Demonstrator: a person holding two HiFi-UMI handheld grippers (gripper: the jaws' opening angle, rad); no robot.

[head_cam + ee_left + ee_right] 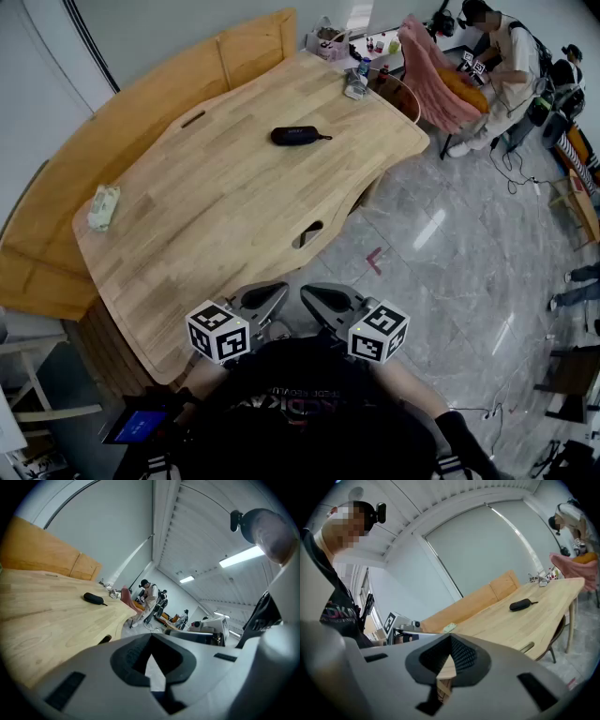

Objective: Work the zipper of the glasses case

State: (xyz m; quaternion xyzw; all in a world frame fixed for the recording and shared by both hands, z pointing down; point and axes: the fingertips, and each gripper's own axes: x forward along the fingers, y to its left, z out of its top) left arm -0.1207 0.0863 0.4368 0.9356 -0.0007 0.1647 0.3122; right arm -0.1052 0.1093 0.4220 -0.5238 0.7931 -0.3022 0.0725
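Note:
A black glasses case (296, 135) lies zipped on the far half of the wooden table (225, 206), its pull cord pointing right. It also shows small in the left gripper view (93, 598) and the right gripper view (520, 604). My left gripper (267, 298) and right gripper (321, 300) hover side by side off the table's near edge, close to my body and far from the case. Both are shut with nothing between their jaws.
A wooden bench (112, 122) runs behind the table. A pale packet (103, 206) lies at the table's left end, and small items (356, 84) crowd its far corner. A chair with pink cloth (431, 80) and people (502, 56) are at the back right.

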